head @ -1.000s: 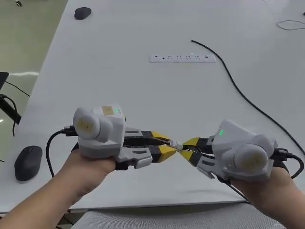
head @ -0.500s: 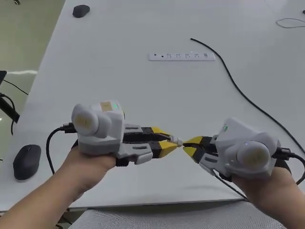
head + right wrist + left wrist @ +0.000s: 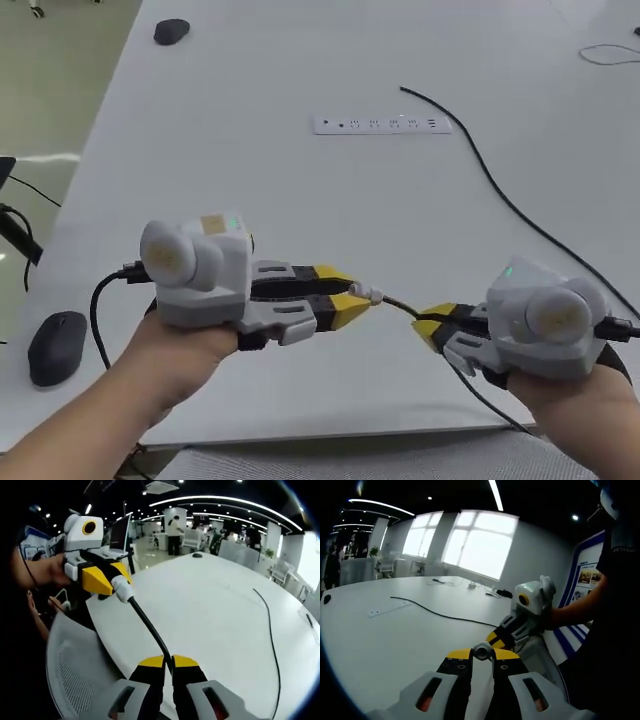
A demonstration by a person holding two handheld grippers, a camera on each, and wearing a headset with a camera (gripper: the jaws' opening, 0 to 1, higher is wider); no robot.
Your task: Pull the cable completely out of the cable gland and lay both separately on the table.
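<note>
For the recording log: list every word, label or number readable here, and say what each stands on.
No text can be read.
Wall poster: print too blurred.
Power strip: markings too small.
Tan sticker atop the left gripper: too small.

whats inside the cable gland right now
The black cable enters the cable gland, held in the left tongs. How far it reaches inside is hidden by the gland's body.

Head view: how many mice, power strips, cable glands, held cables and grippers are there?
mouse: 2, far mouse, near mouse
power strip: 1
cable gland: 1
held cable: 1
gripper: 2, left gripper, right gripper
total: 7
</note>
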